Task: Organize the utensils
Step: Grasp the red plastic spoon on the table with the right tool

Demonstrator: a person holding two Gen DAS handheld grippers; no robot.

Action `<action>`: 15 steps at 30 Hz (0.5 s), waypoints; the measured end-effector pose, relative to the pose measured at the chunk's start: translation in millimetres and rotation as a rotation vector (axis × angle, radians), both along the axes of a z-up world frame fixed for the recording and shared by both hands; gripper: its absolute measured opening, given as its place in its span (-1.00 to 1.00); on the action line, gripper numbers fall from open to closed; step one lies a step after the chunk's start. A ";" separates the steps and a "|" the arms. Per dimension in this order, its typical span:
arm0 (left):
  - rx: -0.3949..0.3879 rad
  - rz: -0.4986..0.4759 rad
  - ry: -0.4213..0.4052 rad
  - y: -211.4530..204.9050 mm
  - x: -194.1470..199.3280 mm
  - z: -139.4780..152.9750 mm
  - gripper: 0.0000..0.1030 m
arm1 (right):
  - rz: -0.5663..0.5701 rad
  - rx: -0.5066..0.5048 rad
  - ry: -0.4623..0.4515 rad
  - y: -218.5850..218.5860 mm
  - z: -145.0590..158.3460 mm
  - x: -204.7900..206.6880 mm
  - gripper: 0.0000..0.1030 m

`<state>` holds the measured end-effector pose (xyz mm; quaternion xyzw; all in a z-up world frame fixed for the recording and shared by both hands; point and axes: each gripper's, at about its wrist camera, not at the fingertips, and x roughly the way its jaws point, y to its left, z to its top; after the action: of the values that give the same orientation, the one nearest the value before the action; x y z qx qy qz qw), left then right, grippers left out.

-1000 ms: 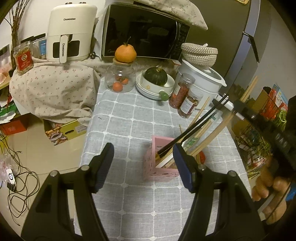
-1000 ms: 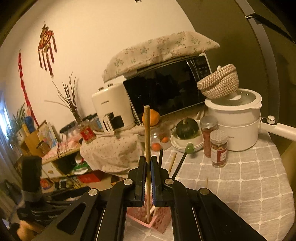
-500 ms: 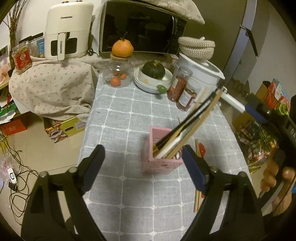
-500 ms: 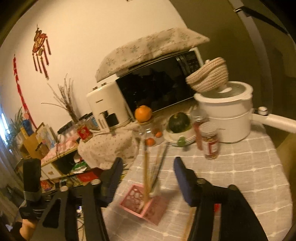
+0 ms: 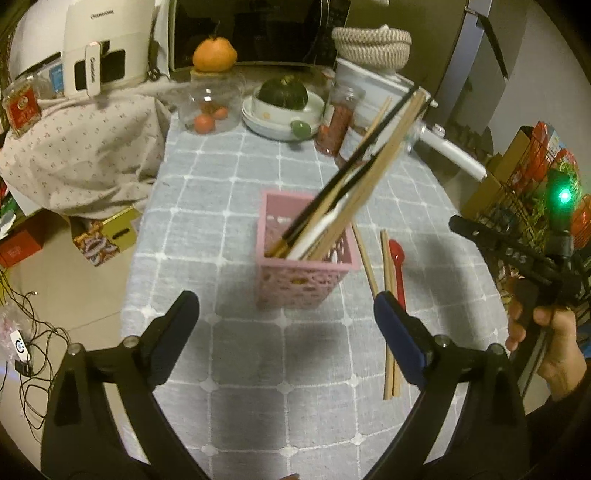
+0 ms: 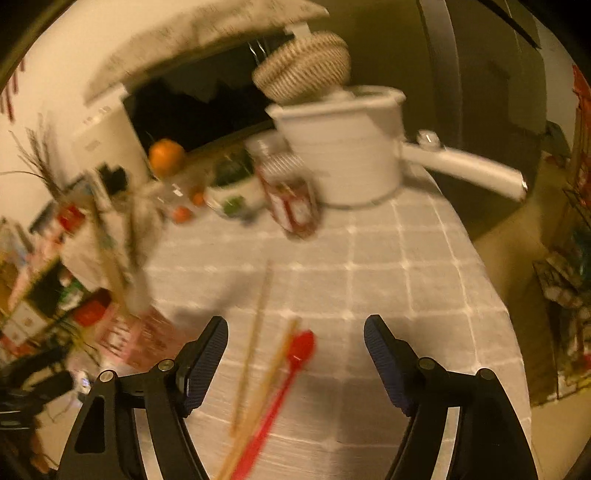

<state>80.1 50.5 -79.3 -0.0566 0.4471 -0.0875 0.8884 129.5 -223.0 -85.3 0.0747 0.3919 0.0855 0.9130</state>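
A pink utensil basket (image 5: pixel 303 273) stands upright on the counter (image 5: pixel 229 206), which is covered in a grey checked cloth. Black and wooden chopsticks (image 5: pixel 354 181) lean out of it toward the upper right, along with a pale flat utensil. Just right of the basket, loose wooden chopsticks (image 5: pixel 388 325) and a red spoon (image 5: pixel 398 273) lie flat on the cloth.

The left hand-held gripper (image 5: pixel 286 341) hangs just in front of the basket with its jaws spread wide, having just been opening; nothing sits between the fingers and they touch nothing. In the blurred right wrist view, the right hand-held gripper (image 6: pixel 295 352) is also spread, its jaws having just been opening, and points down at the loose pieces: the red spoon (image 6: pixel 291 373) and the wooden chopsticks (image 6: pixel 258 354) lie on the cloth in the gap between its fingers, not gripped. The basket (image 6: pixel 136 336) shows at its left. A person's hand (image 5: pixel 546 343) holds that gripper at the right edge of the left view.

Behind the basket stand a glass jar (image 5: pixel 212 107) with an orange (image 5: pixel 214 55) on top, a stack of white bowls (image 5: pixel 280 114) holding a dark green squash (image 5: pixel 284 92), two spice jars (image 5: pixel 334 122), and a white pot (image 6: pixel 347 155) with a long handle and a woven basket (image 5: pixel 371 44) on its lid. Further back are a microwave (image 5: pixel 258 33) and an air fryer (image 5: pixel 103 48). Nothing stands between either gripper and the utensils.
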 end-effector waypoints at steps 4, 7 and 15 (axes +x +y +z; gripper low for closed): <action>0.004 -0.004 0.020 -4.6 0.4 -4.8 0.85 | -0.035 -0.026 0.084 -4.9 -25.0 8.8 0.50; 0.005 -0.008 0.026 -4.6 0.6 -6.2 0.85 | -0.034 -0.058 0.129 -1.7 -41.0 15.1 0.50; -0.004 0.003 0.040 0.0 3.1 -6.7 0.85 | -0.031 -0.106 0.273 3.6 -77.5 32.7 0.50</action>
<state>83.2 50.5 -86.0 -0.0609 0.4643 -0.0858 0.8794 162.2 -219.4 -162.8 0.0435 0.5151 0.0398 0.8551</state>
